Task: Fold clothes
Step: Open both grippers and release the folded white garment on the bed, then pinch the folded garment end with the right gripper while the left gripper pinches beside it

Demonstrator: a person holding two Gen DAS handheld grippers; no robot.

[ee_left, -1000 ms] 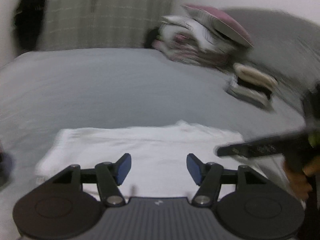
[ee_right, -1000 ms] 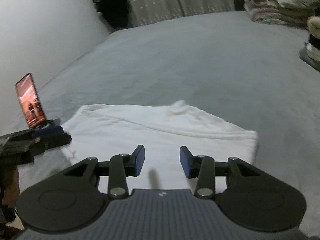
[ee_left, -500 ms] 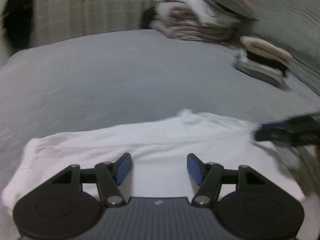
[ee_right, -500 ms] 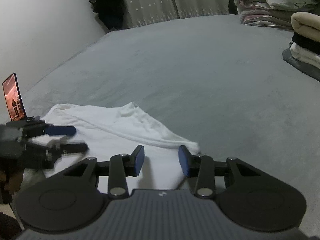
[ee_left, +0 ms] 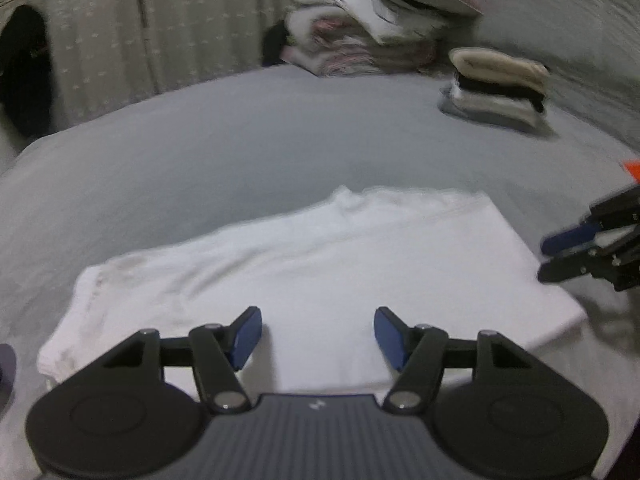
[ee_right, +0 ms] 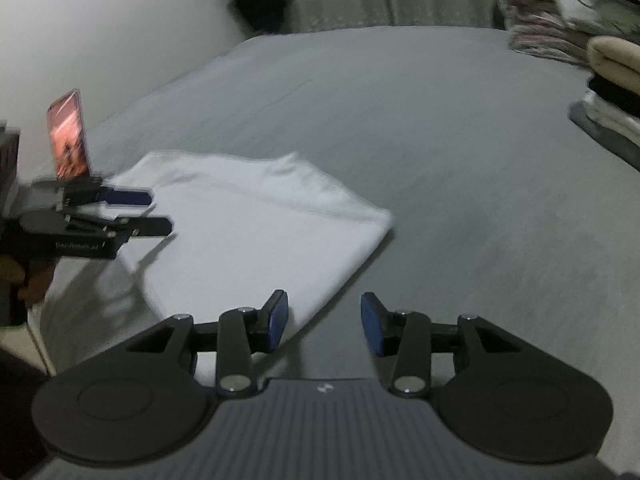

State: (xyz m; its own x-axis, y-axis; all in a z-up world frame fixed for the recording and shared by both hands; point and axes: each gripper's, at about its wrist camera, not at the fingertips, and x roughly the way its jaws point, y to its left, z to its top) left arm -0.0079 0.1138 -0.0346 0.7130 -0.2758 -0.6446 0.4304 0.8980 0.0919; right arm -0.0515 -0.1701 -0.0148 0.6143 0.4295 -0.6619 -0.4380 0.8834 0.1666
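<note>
in the left wrist view, a white garment (ee_left: 320,264) lies flat on the grey bed (ee_left: 240,152), already folded into a rough rectangle with layered edges showing along its far side and left end. the left gripper (ee_left: 318,334) hangs over its near edge with the jaws spread and nothing between them. at the right edge of the view the right gripper (ee_left: 568,252) sits just beside the garment's right end, its jaws apart and holding no cloth. farther back, a stack of folded clothes (ee_left: 496,84) rests on the bed, with a pile of bedding (ee_left: 360,36) behind it. in the right wrist view, the same garment (ee_right: 256,232) looks tidy, its right corner squared off, and the right gripper (ee_right: 324,322) has its jaws spread and empty, one fingertip over the garment's near corner and the other over bare bed. the left gripper (ee_right: 154,212) reaches in from the left over the cloth's far end, jaws parted, with a phone (ee_right: 68,138) standing behind it. judging by shape alone, this piece is at least partly folded; it could take one more fold across its length, or it could be finished and ready for the stack.
</note>
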